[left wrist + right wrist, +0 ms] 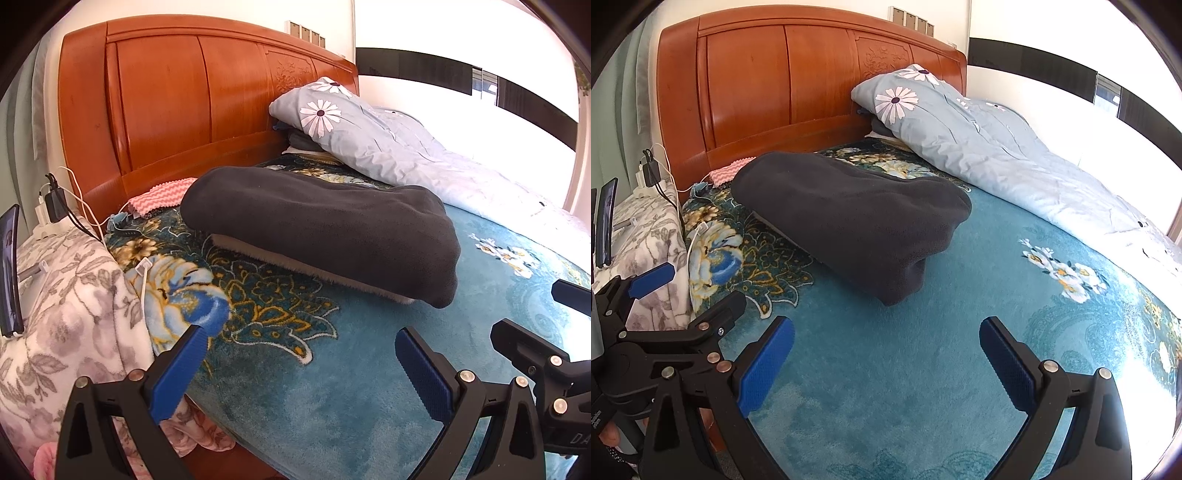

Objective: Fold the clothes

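A dark grey fleece garment point(325, 225) lies folded in a thick stack on the teal floral bed blanket point(332, 387), with a pale lining showing at its lower edge. It also shows in the right wrist view point(857, 218). My left gripper point(299, 354) is open and empty, low over the blanket in front of the garment. My right gripper point(886, 350) is open and empty, also in front of it and apart from it. The left gripper shows at the left edge of the right wrist view point(690, 295).
A wooden headboard point(184, 96) stands behind. A light blue daisy quilt point(388, 147) lies along the right side. A pink zigzag cloth point(159, 199) sits by the headboard. Chargers and cables point(59, 206), a phone point(9, 273) and a grey floral blanket point(66, 302) are at left.
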Demonstrator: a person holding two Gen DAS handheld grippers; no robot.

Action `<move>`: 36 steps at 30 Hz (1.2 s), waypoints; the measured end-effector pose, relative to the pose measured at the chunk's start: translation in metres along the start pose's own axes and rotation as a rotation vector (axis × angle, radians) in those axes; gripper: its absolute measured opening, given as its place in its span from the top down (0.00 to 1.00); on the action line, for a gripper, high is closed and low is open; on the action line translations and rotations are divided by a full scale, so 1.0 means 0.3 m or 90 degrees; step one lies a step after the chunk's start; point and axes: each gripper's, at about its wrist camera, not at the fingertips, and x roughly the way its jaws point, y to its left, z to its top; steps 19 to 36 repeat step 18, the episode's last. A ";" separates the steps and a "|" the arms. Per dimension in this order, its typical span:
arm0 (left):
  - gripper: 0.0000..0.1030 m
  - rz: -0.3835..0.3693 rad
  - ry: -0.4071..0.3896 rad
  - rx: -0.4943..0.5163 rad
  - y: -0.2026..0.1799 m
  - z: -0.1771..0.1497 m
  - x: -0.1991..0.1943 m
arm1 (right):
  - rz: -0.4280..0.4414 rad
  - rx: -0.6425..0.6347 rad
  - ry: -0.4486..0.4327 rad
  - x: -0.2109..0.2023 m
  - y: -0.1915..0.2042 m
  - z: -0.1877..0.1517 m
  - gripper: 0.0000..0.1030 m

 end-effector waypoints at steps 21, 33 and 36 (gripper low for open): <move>0.00 0.001 0.005 -0.006 0.013 -0.010 0.011 | -0.001 0.001 0.006 0.013 0.016 -0.006 0.02; 0.00 0.001 0.005 -0.006 0.013 -0.010 0.011 | -0.001 0.001 0.006 0.013 0.016 -0.006 0.02; 0.00 0.001 0.005 -0.006 0.013 -0.010 0.011 | -0.001 0.001 0.006 0.013 0.016 -0.006 0.02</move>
